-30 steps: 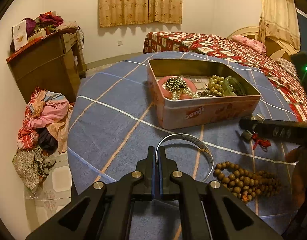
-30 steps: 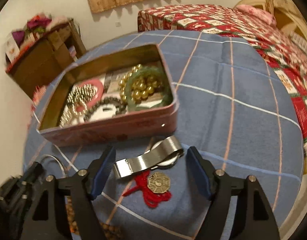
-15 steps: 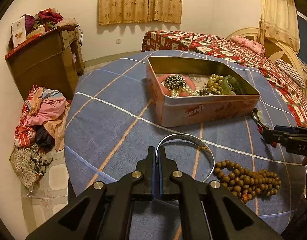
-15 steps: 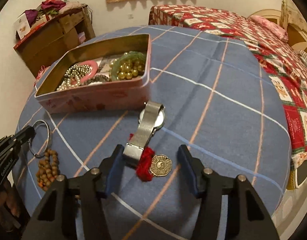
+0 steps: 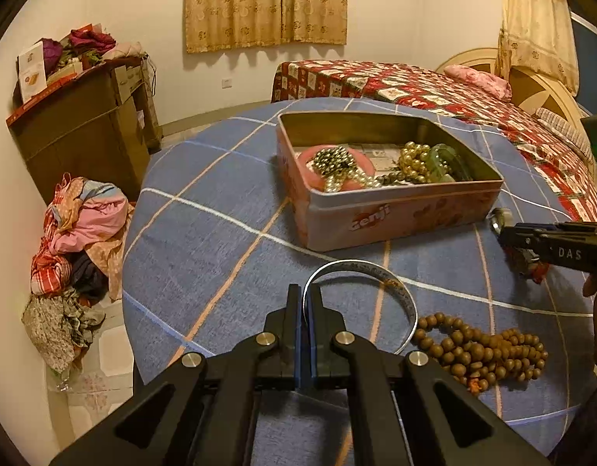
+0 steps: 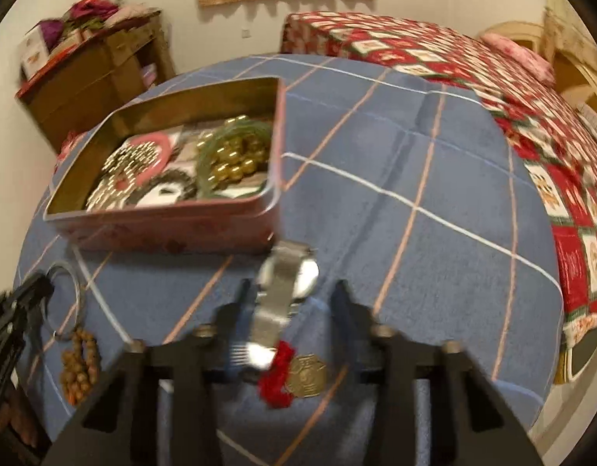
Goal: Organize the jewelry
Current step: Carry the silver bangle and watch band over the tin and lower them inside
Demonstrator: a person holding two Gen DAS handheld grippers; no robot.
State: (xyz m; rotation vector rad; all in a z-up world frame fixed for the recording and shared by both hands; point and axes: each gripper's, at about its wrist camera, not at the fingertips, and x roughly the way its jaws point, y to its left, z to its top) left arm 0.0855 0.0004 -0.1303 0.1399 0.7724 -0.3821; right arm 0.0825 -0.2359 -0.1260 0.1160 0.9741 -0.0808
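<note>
A pink tin [image 5: 395, 213] of beads is seen on the blue-checked worktop [image 5: 220, 240]. Just in front of it, a silver bangle [image 5: 376, 275] is clamped in the fully shut left gripper [image 5: 307, 310]. Beside the tin's corner, a steel watch [image 6: 286, 283], previously unframed, is now being closed upon by the right gripper [image 6: 288, 303], suggesting imminent pickup.

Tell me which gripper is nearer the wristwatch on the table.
Right. The right gripper has its jaws closing around the wristwatch, whose metal band lies between them. The left gripper is off to the side, shut on the silver bangle.
</note>
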